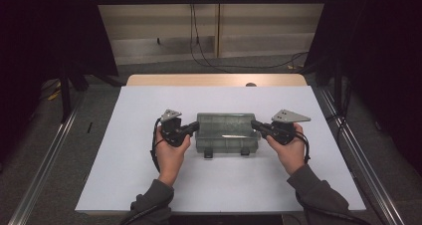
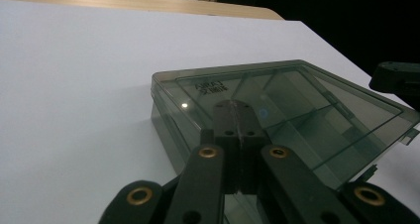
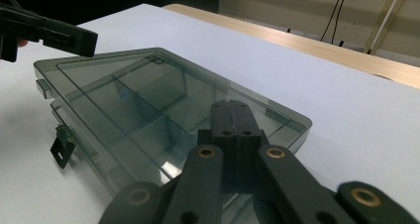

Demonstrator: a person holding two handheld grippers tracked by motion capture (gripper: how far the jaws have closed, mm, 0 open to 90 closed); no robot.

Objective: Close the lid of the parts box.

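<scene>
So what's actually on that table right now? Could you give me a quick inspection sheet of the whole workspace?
Surface: white sheet over a wooden table.
Job's things: one smoky see-through compartment box, lid down, both front latches flipped open.
Clutter: nothing seen on the sheet besides the box.
Grippers: left gripper at the box's left end, right gripper at its right end; both have jaws shut, tips over the lid's ends, gripping nothing.
Cables: black cables trail from each gripper back along the forearms; more cables hang down the far wall.
Surroundings: metal rails on both sides, grey floor, dark curtains.
</scene>
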